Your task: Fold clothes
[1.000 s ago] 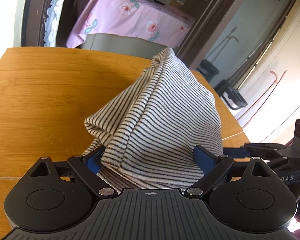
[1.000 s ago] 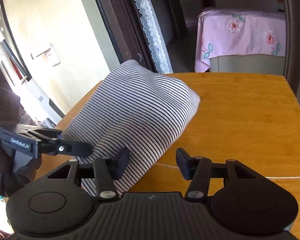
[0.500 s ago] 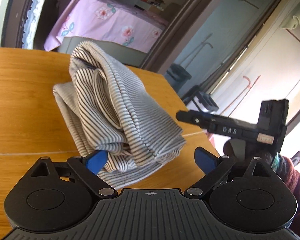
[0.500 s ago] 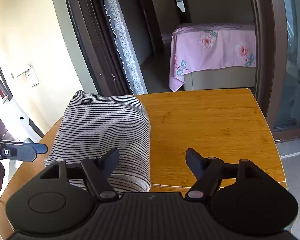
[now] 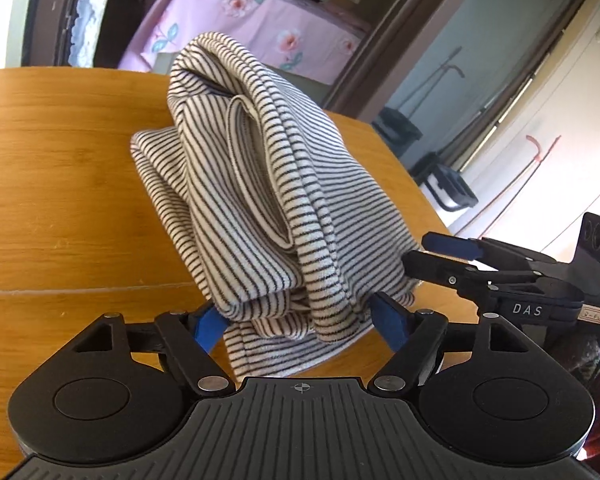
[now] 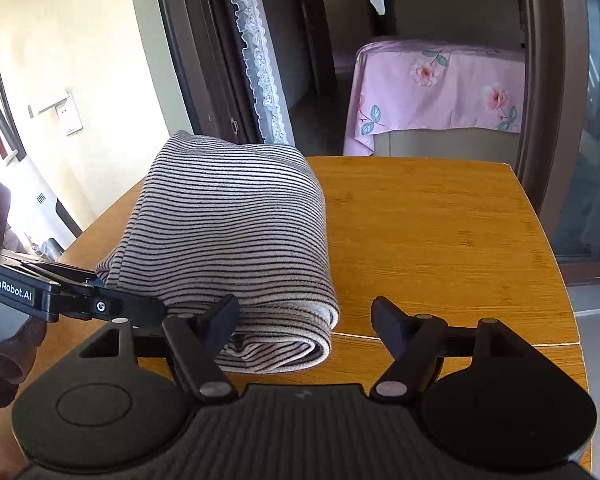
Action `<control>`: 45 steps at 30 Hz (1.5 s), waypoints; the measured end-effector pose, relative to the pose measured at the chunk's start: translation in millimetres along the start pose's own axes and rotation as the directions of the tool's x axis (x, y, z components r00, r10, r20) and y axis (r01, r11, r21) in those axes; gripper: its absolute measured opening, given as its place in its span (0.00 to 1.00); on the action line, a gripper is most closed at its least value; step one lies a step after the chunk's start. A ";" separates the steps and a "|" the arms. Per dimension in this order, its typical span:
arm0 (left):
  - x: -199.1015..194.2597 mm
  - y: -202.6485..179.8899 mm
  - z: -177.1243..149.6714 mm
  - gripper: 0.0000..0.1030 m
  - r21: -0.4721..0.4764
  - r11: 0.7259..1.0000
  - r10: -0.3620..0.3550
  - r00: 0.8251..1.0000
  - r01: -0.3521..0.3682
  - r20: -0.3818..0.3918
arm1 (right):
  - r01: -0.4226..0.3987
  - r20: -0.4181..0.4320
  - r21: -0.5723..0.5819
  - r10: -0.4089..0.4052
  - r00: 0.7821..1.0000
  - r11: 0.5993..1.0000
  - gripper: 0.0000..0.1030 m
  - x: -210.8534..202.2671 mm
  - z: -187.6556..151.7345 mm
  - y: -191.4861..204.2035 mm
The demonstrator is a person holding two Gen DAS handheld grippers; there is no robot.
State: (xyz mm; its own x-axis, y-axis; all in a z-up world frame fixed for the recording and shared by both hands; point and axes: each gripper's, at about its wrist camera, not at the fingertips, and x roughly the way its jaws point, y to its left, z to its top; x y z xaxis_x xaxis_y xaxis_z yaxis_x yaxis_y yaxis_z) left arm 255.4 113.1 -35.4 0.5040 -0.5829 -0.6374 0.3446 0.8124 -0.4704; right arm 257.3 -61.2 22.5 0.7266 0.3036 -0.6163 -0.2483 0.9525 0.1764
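A black-and-white striped garment point(image 5: 260, 200) lies in a thick folded bundle on the wooden table point(image 5: 60, 200). My left gripper point(image 5: 296, 322) is at the bundle's near end. Its blue pads point(image 5: 208, 326) flank the folded layers and its jaws are closing, with the cloth between them and no squeeze showing. In the right wrist view the same garment point(image 6: 228, 232) shows its smooth folded side. My right gripper point(image 6: 304, 316) stands open at the near right corner; its left finger point(image 6: 220, 316) touches the rolled edge, the right one is over bare wood. Each gripper shows beside the other.
The table's right edge point(image 6: 556, 264) and far edge drop to the floor. Beyond it stand a chair with a pink floral cover point(image 6: 440, 88) and a dark door frame with a lace curtain point(image 6: 256, 60). A sleeve point(image 6: 0, 320) shows at the left.
The garment has come down from a raised drape into a folded bundle. My left gripper drew back, then came in again at the near end with narrower jaws. My right jaws widened.
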 end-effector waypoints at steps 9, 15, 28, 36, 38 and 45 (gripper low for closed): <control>-23.2 8.7 -0.7 0.88 0.022 0.994 0.105 0.992 -0.107 0.070 | 0.017 -0.007 -0.107 -0.018 1.000 0.994 0.72 -16.2 -6.3 15.6; -55.5 25.1 -6.2 0.88 -0.013 0.973 0.232 0.967 -0.232 0.110 | 0.007 0.136 -0.207 0.021 0.990 0.978 0.71 -31.0 16.4 44.3; -54.6 26.5 -0.1 0.71 -0.070 0.992 0.114 0.984 -0.105 0.135 | -0.012 0.105 -0.419 0.062 0.993 0.908 0.73 5.2 4.4 108.7; -75.0 46.0 3.6 0.77 -0.157 0.966 0.234 0.951 -0.204 0.203 | 0.146 0.192 -0.533 -0.049 0.980 0.833 0.81 51.5 -16.8 164.7; -77.7 48.4 1.4 0.79 -0.160 0.966 0.231 0.952 -0.201 0.202 | 0.175 0.222 -0.533 -0.063 0.973 0.828 0.58 52.0 -11.7 158.7; -102.3 70.9 -8.8 0.83 -0.208 0.956 0.250 0.943 -0.205 0.220 | 0.175 0.259 -0.562 -0.029 0.965 0.809 0.28 5.9 16.2 137.6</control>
State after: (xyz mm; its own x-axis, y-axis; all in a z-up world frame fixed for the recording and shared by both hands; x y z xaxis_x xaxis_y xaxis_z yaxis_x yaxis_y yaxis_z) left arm 221.3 230.1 -8.9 0.7355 -0.3424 -0.5847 0.0612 0.8930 -0.4459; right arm 237.8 72.1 55.6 0.8747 0.2718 -0.4014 -0.4334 0.8093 -0.3965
